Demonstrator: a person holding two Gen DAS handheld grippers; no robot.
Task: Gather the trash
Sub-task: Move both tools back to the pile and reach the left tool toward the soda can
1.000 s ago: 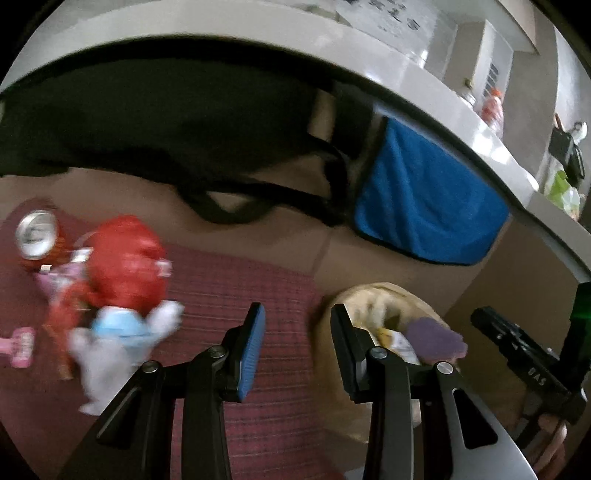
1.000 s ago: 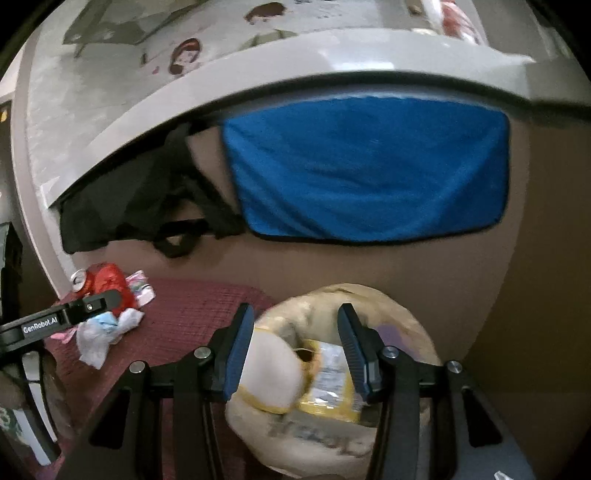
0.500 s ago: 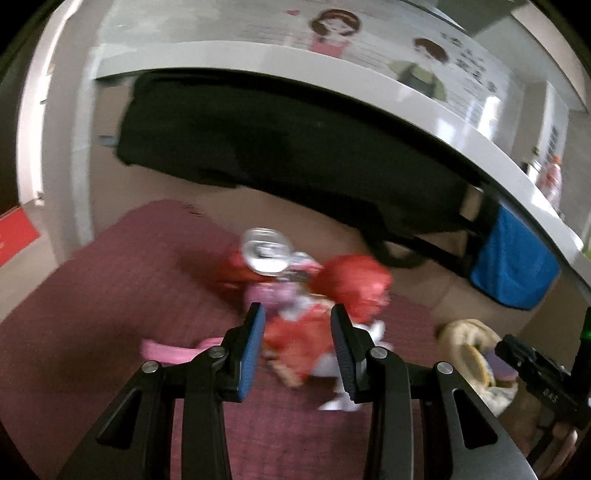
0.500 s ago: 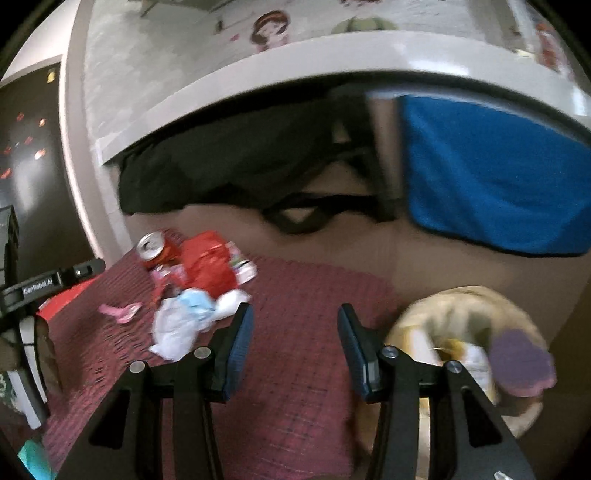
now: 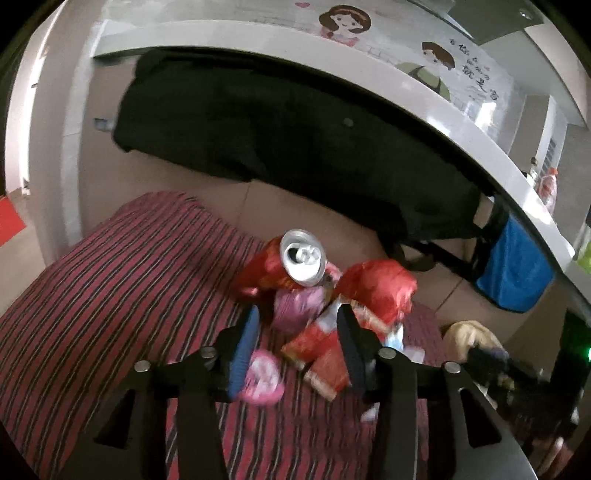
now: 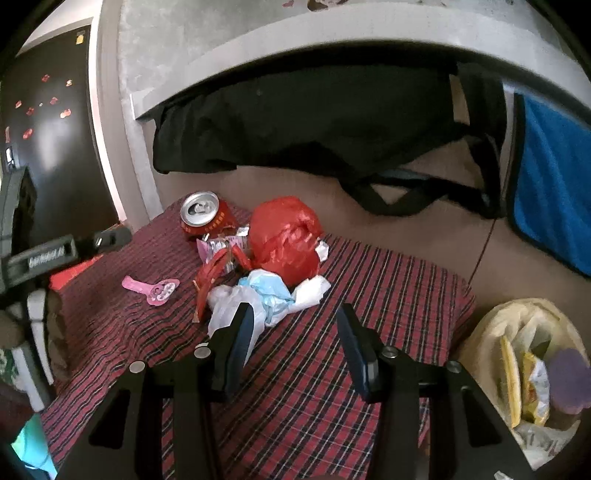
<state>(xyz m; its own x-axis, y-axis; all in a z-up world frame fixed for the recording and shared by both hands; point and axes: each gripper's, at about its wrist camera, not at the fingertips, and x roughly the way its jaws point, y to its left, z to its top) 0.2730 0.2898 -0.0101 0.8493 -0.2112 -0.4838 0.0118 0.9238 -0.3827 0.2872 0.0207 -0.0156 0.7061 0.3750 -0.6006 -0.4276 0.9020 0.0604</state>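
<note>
The left gripper [image 5: 295, 332], jaws opening and gripping nothing, hovers at lower centre over red wrappers [image 5: 325, 350], while the right gripper [image 6: 293, 332] hangs released beside crumpled white plastic [image 6: 236, 306].

Room under a white ledge

A red plaid cloth [image 6: 369, 295] covers the brown floor [image 6: 424, 236]; a black bag [image 6: 295, 122] and blue towel [image 6: 554, 192] hang beneath the ledge [image 5: 406, 92], cartoon figures on the wall [image 5: 343, 18].
</note>
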